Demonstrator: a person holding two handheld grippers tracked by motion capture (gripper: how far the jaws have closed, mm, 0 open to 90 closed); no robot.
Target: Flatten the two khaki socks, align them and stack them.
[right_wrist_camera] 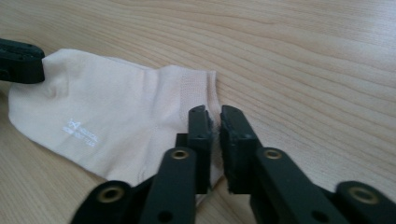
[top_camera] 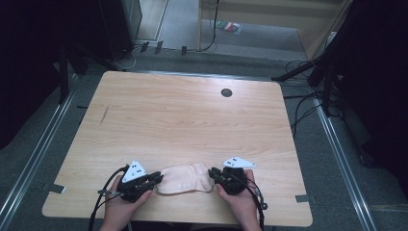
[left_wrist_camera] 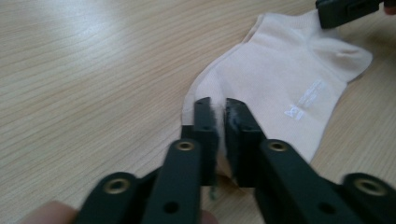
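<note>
A pale beige ankle sock (top_camera: 185, 179) lies flat on the wooden table (top_camera: 192, 115) near its front edge, between my two grippers. My left gripper (top_camera: 158, 179) is shut on the sock's left end; in the left gripper view a fold of fabric sits pinched between its jaws (left_wrist_camera: 218, 105). The sock (left_wrist_camera: 280, 79) has small white lettering on it. My right gripper (top_camera: 212, 174) is shut on the ribbed cuff edge (right_wrist_camera: 194, 88) of the sock (right_wrist_camera: 107, 112), seen between its jaws (right_wrist_camera: 215, 114). Each gripper view shows the other gripper's tip at the sock's far end (left_wrist_camera: 345, 9) (right_wrist_camera: 18, 60).
A dark round grommet (top_camera: 226, 92) sits in the table's far middle. Grey tape tabs mark the front corners (top_camera: 56, 188) (top_camera: 301, 198). Cables and black stands (top_camera: 327, 72) crowd the floor to the right and behind; metal rails run along both sides.
</note>
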